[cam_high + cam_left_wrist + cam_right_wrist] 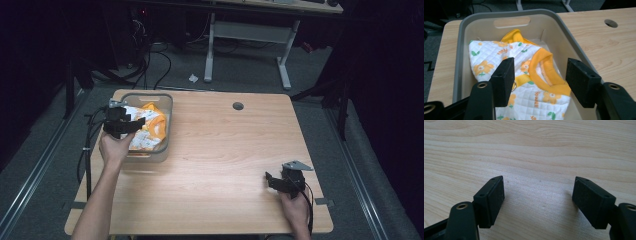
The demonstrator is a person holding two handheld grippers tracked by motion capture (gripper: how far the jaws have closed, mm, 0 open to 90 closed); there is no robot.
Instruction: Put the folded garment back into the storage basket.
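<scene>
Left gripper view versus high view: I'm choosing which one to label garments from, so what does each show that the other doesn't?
The left gripper view alone shows the quilting, orange lettering and green leaves on the flowered white-and-yellow garment, plus the bin's handle slot. The high view alone shows the person's hands, the right gripper low over the table's near right corner, the desk legs and floor cables beyond. Both show the grey bin, the garment lying in it, the left gripper open above it, and the table's round cable hole.
</scene>
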